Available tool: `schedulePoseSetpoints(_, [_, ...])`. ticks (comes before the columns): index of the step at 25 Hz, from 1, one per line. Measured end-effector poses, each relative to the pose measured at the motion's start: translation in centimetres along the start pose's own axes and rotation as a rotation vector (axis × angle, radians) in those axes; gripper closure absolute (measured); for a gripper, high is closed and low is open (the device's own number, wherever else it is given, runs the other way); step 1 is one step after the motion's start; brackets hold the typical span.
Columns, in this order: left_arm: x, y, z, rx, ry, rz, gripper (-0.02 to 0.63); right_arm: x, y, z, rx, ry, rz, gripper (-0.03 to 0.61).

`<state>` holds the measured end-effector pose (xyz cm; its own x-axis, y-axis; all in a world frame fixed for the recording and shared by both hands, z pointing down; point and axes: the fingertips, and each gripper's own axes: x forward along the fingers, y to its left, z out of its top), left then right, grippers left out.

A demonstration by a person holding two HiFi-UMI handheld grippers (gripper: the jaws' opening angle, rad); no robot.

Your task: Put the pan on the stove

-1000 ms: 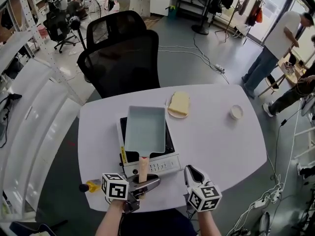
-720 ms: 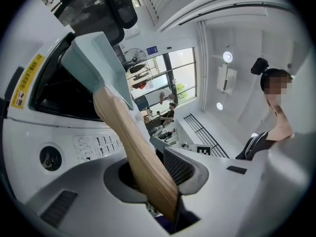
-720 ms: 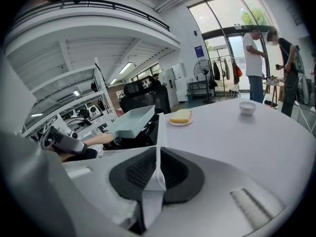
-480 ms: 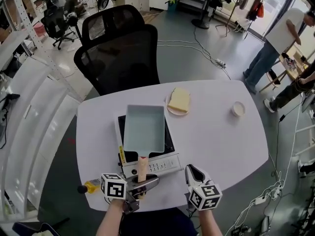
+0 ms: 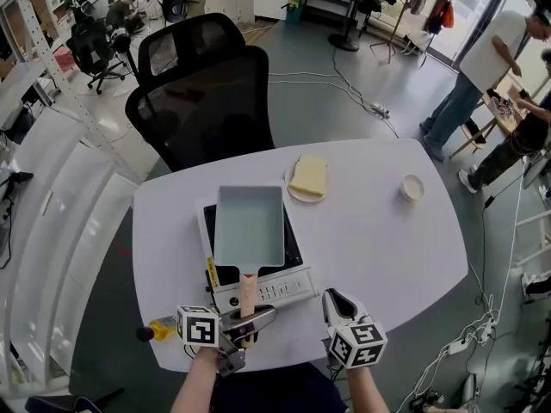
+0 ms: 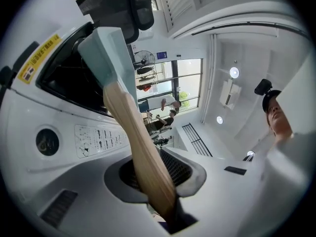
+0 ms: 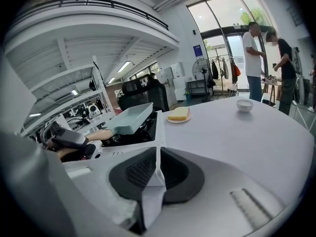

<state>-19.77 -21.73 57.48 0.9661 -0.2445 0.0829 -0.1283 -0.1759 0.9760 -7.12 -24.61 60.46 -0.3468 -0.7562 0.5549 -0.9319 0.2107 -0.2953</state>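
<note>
A pale blue rectangular pan (image 5: 250, 225) lies on the black top of the white single-burner stove (image 5: 274, 290), near the round white table's front edge. Its wooden handle (image 5: 248, 295) sticks out over the stove's control panel toward me. My left gripper (image 5: 246, 325) has that handle (image 6: 138, 147) between its jaws, which are closing and press on it. In the left gripper view the pan (image 6: 106, 48) rises above the stove (image 6: 74, 132). My right gripper (image 5: 337, 304) rests just right of the stove, shut and holding nothing, and its view shows the pan (image 7: 132, 117) to the left.
A plate with a yellow block (image 5: 307, 179) sits behind the stove, with a small white bowl (image 5: 412, 188) farther right. A black office chair (image 5: 202, 93) stands at the table's far side. People (image 5: 482, 67) stand at the back right, and cables cross the floor.
The pan, the stove and both grippers keep their places. Only the head camera has shifted slightly, so the scene sits a little higher and more to the left.
</note>
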Motion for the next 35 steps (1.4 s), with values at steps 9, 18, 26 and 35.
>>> schedulePoseSetpoints(9, [-0.4,0.6,0.7,-0.025,-0.069,0.070,0.289,-1.1,0.2,0.7,-0.011,-0.041,-0.013,0.552])
schedulePoseSetpoints(18, [-5.8,1.3,1.1,0.374,-0.198,0.501,0.206,-2.2,1.6,2.3,-0.030,-0.102,-0.006,0.552])
schedulePoseSetpoints(26, [-9.4,-4.0,2.7,0.783,-0.286,0.682,0.209,-2.6,4.3,5.0,-0.073,-0.175,0.058,0.552])
schedulePoseSetpoints(35, [-12.3,-8.0,5.3,0.925,-0.393,0.680,0.484,-4.1,10.0,8.7,-0.145,-0.266,0.192,0.552])
